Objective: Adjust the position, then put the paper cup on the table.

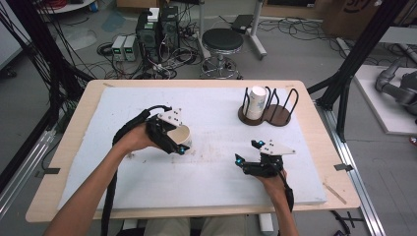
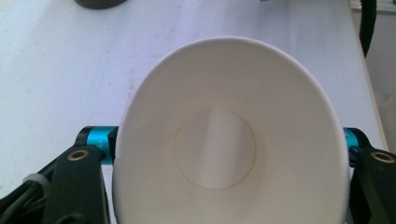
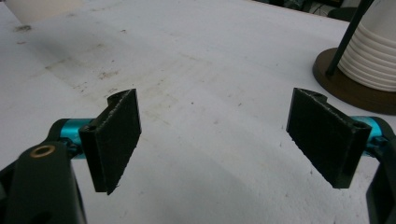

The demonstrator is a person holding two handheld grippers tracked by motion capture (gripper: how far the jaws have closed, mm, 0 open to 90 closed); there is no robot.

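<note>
Two jaws of the left gripper (image 1: 173, 141) are clamped on a white paper cup (image 1: 180, 135), squeezed oval, its open mouth seen facing the camera in the left gripper view (image 2: 229, 135). Cup is held at the left-centre of the white board (image 1: 211, 172) covering the bench (image 1: 314, 123). Jaws of the right gripper (image 1: 248, 152) are spread wide, nothing between them, just over the board at right. Well beyond, a dark wire cup rack (image 1: 269, 116) is noted with a stack of cups (image 1: 256, 102) standing in it.
</note>
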